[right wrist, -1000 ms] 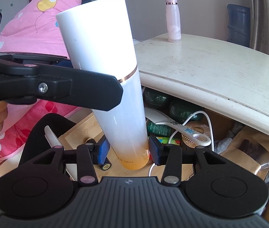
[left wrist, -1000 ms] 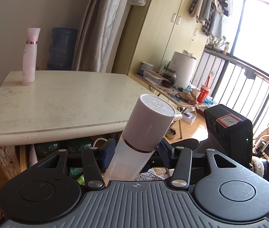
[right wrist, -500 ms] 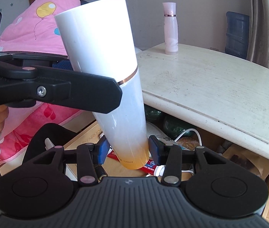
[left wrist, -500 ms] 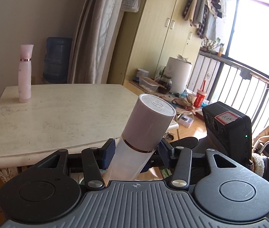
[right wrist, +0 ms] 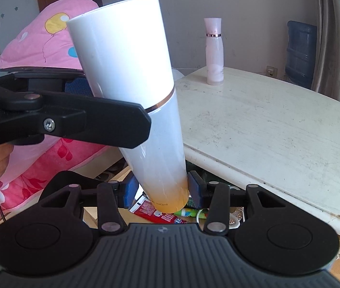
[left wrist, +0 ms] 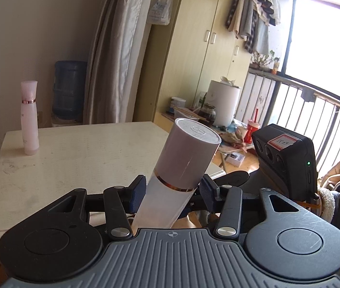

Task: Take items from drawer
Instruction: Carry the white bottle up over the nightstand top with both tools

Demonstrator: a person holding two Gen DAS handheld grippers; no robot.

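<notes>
Clamping bottle (right wrist: 143,110) | both claws | cap up, axis tilted left

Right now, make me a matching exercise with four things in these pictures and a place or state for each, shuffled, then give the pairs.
Things:
1. pink bottle
2. white bottle
3. water jug
4. red tube

Places or states:
A. held tilted by both the left gripper and the right gripper
B. lying in the drawer below the table
C. standing upright on the table
D. on the floor by the curtain

Pairs: 1-C, 2-A, 3-D, 4-B
</notes>
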